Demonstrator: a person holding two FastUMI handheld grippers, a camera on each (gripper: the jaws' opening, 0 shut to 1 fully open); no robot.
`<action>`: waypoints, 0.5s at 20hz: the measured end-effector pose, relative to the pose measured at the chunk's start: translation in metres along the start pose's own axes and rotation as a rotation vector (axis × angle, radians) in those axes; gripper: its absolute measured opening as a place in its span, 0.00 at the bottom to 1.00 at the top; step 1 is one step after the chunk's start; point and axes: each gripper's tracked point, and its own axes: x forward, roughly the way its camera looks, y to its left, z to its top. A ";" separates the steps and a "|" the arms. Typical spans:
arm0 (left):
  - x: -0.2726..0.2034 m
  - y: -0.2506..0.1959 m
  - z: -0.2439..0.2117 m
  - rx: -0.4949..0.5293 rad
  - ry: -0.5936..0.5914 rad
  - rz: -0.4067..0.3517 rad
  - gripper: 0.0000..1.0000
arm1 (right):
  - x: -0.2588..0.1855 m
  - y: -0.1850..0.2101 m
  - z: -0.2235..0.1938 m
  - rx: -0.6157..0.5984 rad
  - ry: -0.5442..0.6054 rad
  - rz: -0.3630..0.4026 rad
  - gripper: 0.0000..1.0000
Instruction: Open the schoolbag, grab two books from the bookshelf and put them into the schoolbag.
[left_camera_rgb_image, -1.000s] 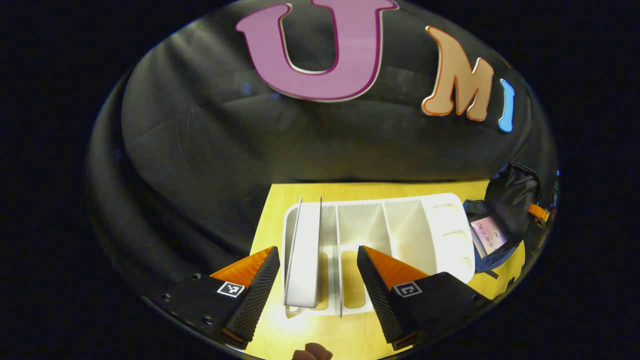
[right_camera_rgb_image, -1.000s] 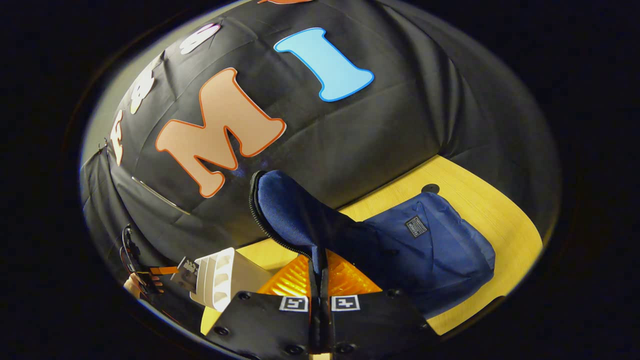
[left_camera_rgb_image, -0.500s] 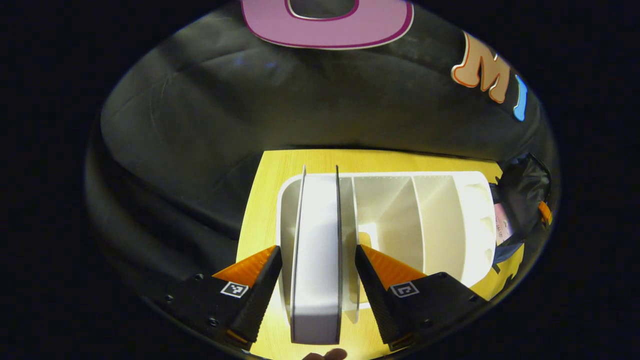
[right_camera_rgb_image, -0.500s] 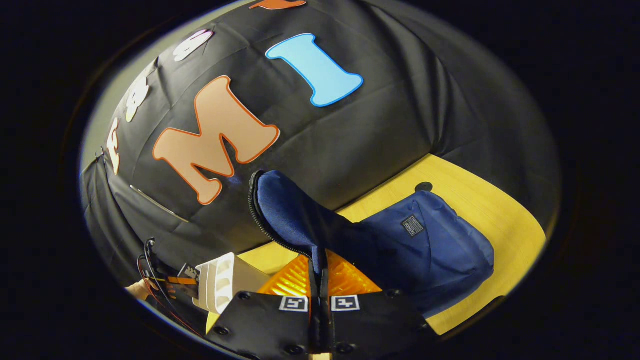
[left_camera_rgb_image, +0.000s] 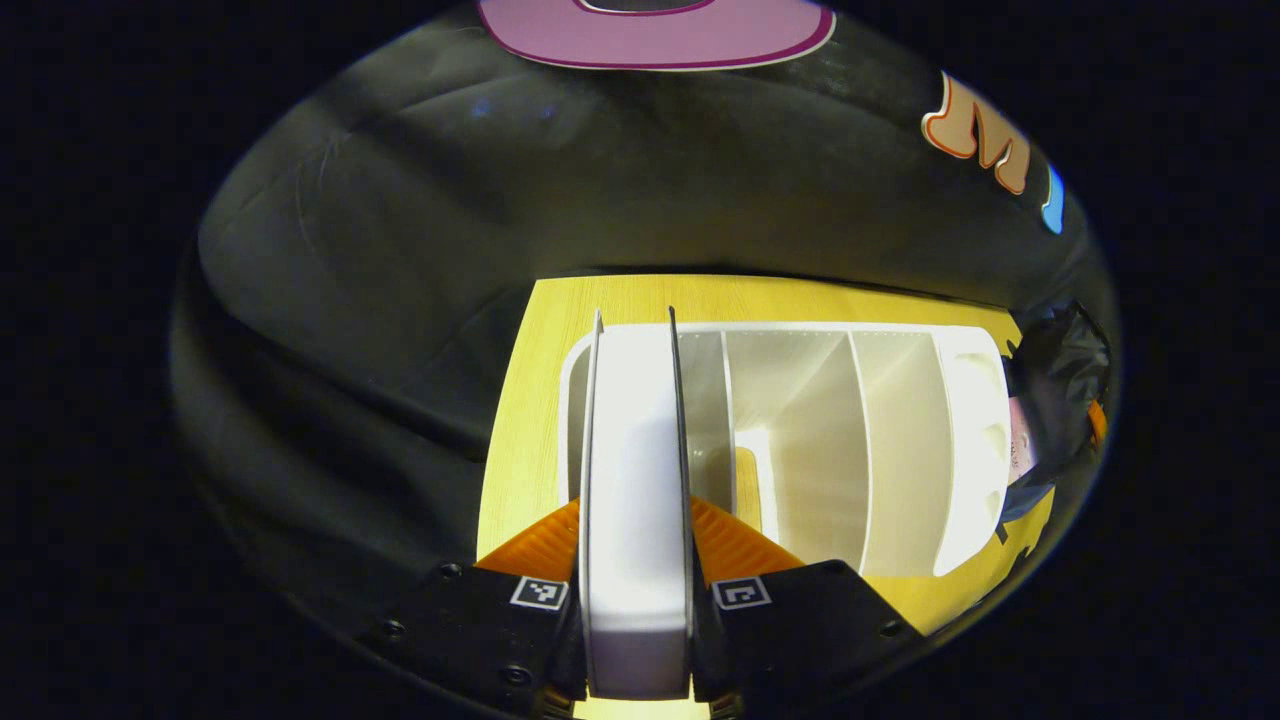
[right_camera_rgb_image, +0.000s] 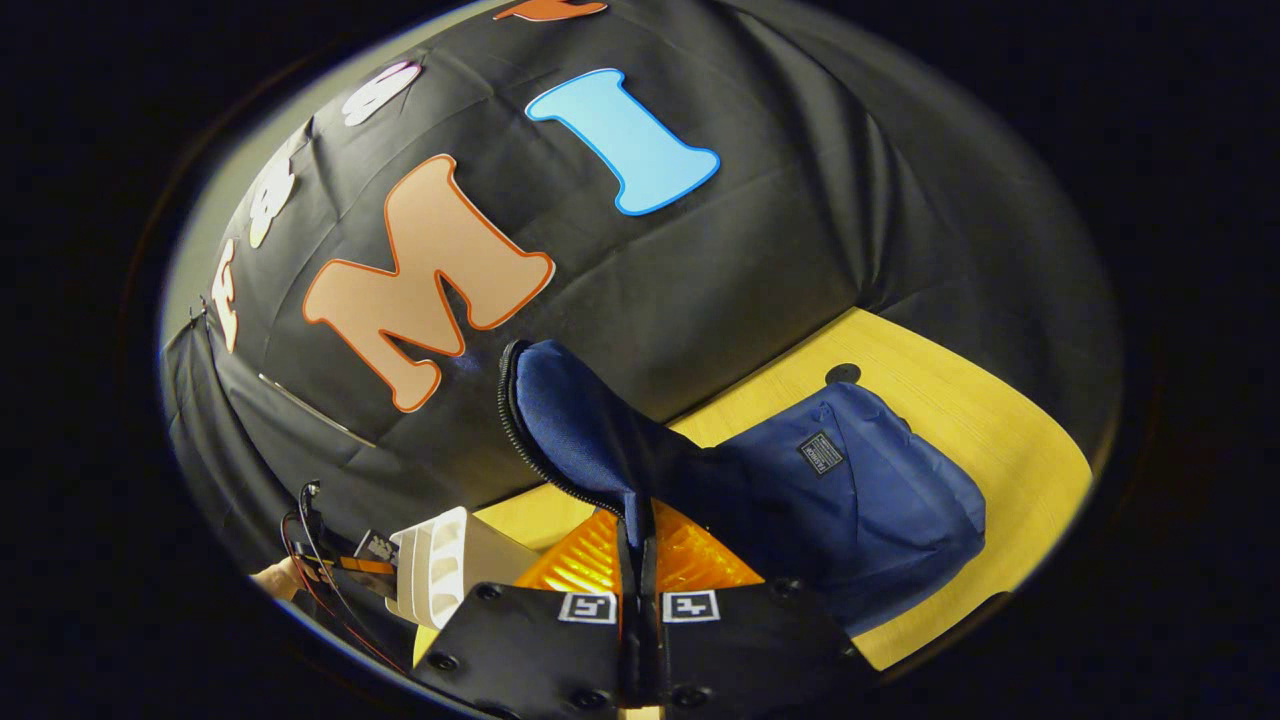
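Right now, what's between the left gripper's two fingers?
In the left gripper view, the left gripper is clamped on a white book standing in the bookshelf.

In the left gripper view, the white bookshelf (left_camera_rgb_image: 900, 440) fills mid-frame; its compartments right of the book (left_camera_rgb_image: 635, 500) stand open and bare, and thin dividers wall each slot. Bare desk (left_camera_rgb_image: 520, 420) runs down the shelf's left side, hemmed by the cloth wall. In the right gripper view, the schoolbag (right_camera_rgb_image: 800, 500) blocks the centre, with open desk at right.
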 end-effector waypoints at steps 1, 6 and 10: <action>-0.001 0.000 0.000 0.004 0.001 0.000 0.37 | 0.000 0.000 0.000 0.000 0.000 0.000 0.03; -0.015 0.001 0.010 0.008 -0.029 -0.005 0.36 | -0.002 -0.002 0.001 0.003 -0.004 -0.006 0.03; -0.050 0.005 0.027 -0.013 -0.064 -0.025 0.36 | -0.003 -0.004 0.001 0.012 -0.003 -0.011 0.03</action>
